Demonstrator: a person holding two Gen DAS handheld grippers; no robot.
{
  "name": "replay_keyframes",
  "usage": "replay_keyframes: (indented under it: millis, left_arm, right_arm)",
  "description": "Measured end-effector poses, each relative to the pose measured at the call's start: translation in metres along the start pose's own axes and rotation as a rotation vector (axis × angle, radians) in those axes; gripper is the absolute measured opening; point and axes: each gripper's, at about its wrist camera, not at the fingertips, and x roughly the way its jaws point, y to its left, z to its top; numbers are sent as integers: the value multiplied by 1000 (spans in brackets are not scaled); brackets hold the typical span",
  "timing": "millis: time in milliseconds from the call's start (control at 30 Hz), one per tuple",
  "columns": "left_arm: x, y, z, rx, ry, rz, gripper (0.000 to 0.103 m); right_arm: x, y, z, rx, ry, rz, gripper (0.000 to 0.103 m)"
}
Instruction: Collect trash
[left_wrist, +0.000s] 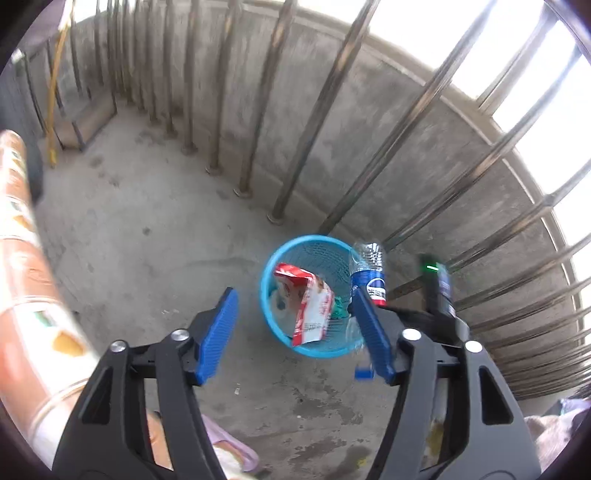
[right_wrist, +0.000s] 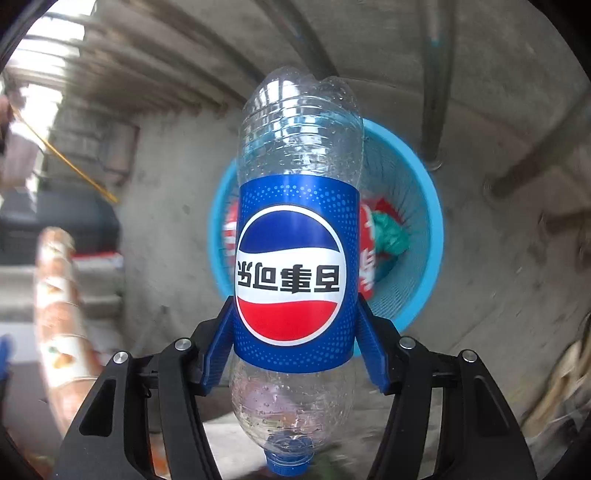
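In the left wrist view, the left gripper (left_wrist: 295, 328) fills the bottom of the frame with its blue pads spread wide and nothing between them. Past the gap, just below the centre of the frame, a blue mesh basket (left_wrist: 284, 254) stands on the concrete floor (left_wrist: 147, 229). Inside it lies a red and white wrapper (left_wrist: 308, 306) with something green (left_wrist: 338, 310) beside it. At the basket's right rim a plastic bottle (left_wrist: 369, 273) with a blue label hangs cap down, and the dark body of the other gripper shows just right of it, with a small green light. Metal railing bars (left_wrist: 325, 110) rise from the floor across the top of the frame in front of a concrete wall. A patterned sleeve (left_wrist: 26, 266) runs down the left edge.

In the right wrist view, the right gripper (right_wrist: 295, 343) has its blue pads pressed against the two sides of the bottle's (right_wrist: 295, 258) label, so the jaws stand partly open and closed on the bottle. The bottle is clear, looks empty, and its blue cap (right_wrist: 288, 459) sits at the bottom of the frame. Behind it, right of centre, the basket (right_wrist: 424, 177) is open to view, with the wrapper (right_wrist: 365, 254) and the green scrap (right_wrist: 389, 236) inside. The sleeve (right_wrist: 59, 302) appears at lower left.
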Motion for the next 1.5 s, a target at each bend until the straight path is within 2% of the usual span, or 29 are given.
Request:
replay_keyframes:
  millis: [33, 100, 200, 433, 500, 600, 633, 700, 800, 867, 1000, 1100, 1167, 1233, 1333, 1500]
  left_arm:
    - [-15, 3, -5, 10, -22, 6, 65]
    - [-43, 9, -17, 18, -64, 17, 68]
    - [-83, 21, -38, 16, -145, 51, 68]
    - [-145, 45, -86, -24, -258, 92, 68]
    - [-162, 49, -99, -39, -303, 120, 79]
    - [-189, 52, -123, -57, -374, 167, 85]
    - [-198, 54, -132, -71, -390, 189, 86]
    - [-211, 56, -145, -106, -404, 228, 90]
    - [-234, 66, -167, -184, -420, 278, 91]
    - [-250, 73, -181, -228, -430, 316, 92]
    - [-275, 84, -210, -339, -447, 469, 94]
    - [-288, 90, -232, -376, -456, 572, 94]
    - [-295, 92, -244, -394, -442, 683, 94]
    - [-302, 94, -257, -433, -456, 742, 94]
    - [-308, 99, -274, -512, -441, 753, 94]
    - [-300, 103, -298, -633, -395, 739, 94]
  right_arm:
    - [5, 0, 2, -8, -2, -62, 62]
    - [5, 1, 1, -22, -40, -100, 63]
    - [-8, -1, -7, -34, -125, -88, 68]
    - [-56, 2, -29, -6, -261, -64, 68]
    - [-74, 12, -46, -34, -311, -67, 68]
    - [-108, 41, -75, -131, -393, -60, 68]
    - [-121, 54, -87, -171, -423, -56, 70]
    - [-144, 78, -112, -242, -491, -50, 84]
    - [-180, 117, -151, -350, -592, -45, 93]
    - [-201, 138, -174, -418, -636, -26, 95]
    - [-241, 171, -222, -539, -749, 16, 96]
    - [-255, 190, -255, -606, -815, 47, 97]
    - [-263, 202, -271, -640, -823, 67, 96]
    - [-269, 215, -288, -669, -808, 92, 97]
    - [-270, 240, -309, -724, -775, 53, 97]
    - [-261, 263, -347, -824, -716, 50, 97]
